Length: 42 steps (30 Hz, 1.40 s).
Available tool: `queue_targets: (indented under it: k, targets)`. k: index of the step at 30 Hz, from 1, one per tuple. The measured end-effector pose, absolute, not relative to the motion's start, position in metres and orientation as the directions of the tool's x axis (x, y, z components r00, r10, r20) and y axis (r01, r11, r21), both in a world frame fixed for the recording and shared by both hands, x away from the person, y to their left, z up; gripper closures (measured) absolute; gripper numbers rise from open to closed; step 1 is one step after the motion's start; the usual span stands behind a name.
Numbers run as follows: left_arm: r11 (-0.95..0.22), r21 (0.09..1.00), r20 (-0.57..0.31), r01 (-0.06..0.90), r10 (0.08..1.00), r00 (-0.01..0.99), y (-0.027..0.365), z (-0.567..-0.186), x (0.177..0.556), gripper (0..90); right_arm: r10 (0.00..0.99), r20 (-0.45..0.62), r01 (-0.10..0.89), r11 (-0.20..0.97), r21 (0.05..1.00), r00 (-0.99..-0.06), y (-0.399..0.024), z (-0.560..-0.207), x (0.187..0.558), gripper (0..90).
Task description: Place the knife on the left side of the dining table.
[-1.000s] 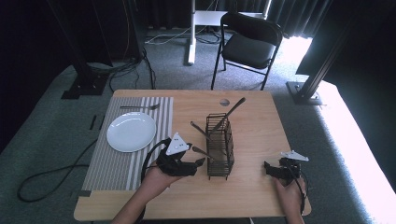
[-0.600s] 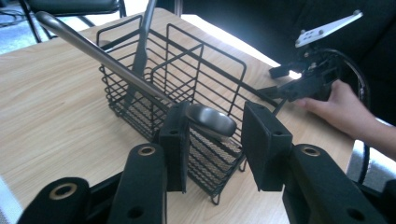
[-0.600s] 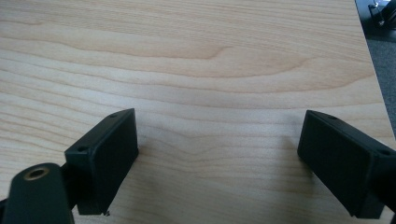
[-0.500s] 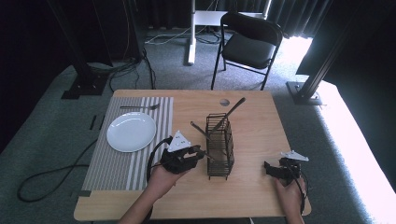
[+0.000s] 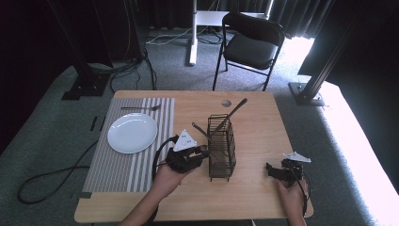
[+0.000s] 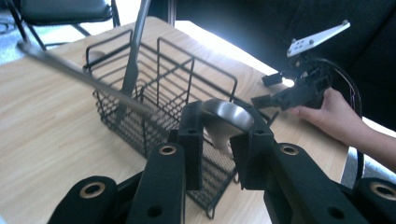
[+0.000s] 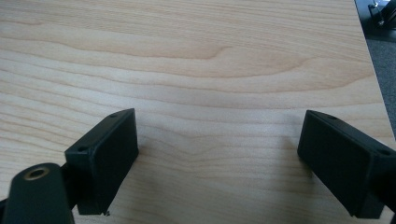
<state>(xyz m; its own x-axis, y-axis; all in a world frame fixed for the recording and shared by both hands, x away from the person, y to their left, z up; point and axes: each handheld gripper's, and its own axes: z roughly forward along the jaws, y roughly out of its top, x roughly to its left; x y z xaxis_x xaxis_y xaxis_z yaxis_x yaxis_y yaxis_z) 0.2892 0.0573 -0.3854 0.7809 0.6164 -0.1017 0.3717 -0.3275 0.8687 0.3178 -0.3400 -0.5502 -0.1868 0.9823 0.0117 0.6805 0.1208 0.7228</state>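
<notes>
A black wire basket (image 5: pixel 221 147) stands mid-table with one dark utensil (image 5: pixel 235 111) leaning out of its top. Just left of the basket, my left gripper (image 5: pixel 201 152) is shut on the bowl of a metal spoon (image 6: pixel 227 120). Its jaws have just been closing with that bowl between them. The spoon's handle (image 6: pixel 79 74) slants away across the basket's (image 6: pixel 159 88) side, and it shows as a thin handle (image 5: pixel 199 130) beside the basket from above. My right gripper (image 5: pixel 272 169) rests open on the bare wood near the table's right front corner, nothing between its fingers (image 7: pixel 219 158).
A white plate (image 5: pixel 132 133) sits on a striped placemat (image 5: pixel 117 165) at the left, with a fork (image 5: pixel 140 108) at the mat's far end. A small round mark (image 5: pixel 226 103) lies near the far edge. A black chair (image 5: pixel 251 44) stands beyond the table.
My left gripper's jaws went from wide apart to closed on the spoon's bowl, edging slightly toward the basket. The right gripper has kept still.
</notes>
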Motion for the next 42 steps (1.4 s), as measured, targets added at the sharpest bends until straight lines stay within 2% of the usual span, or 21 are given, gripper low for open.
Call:
queue_targets:
  k: [19,32,42]
  targets:
    - [-0.266,0.925,-0.063,0.273,0.601,0.797,0.008,-0.378,0.308,75.5,0.982,0.012,0.68,0.12,0.723,-0.187,-0.34,-0.55,0.318,11.7]
    - [-0.256,0.938,-0.056,0.232,0.549,0.834,-0.01,-0.383,0.314,74.7,0.982,0.013,0.68,0.119,0.723,-0.186,-0.34,-0.55,0.318,11.7]
    - [-0.265,0.934,-0.06,0.238,0.541,0.839,-0.017,-0.396,0.32,77.0,0.982,0.012,0.68,0.12,0.723,-0.186,-0.34,-0.55,0.318,11.7]
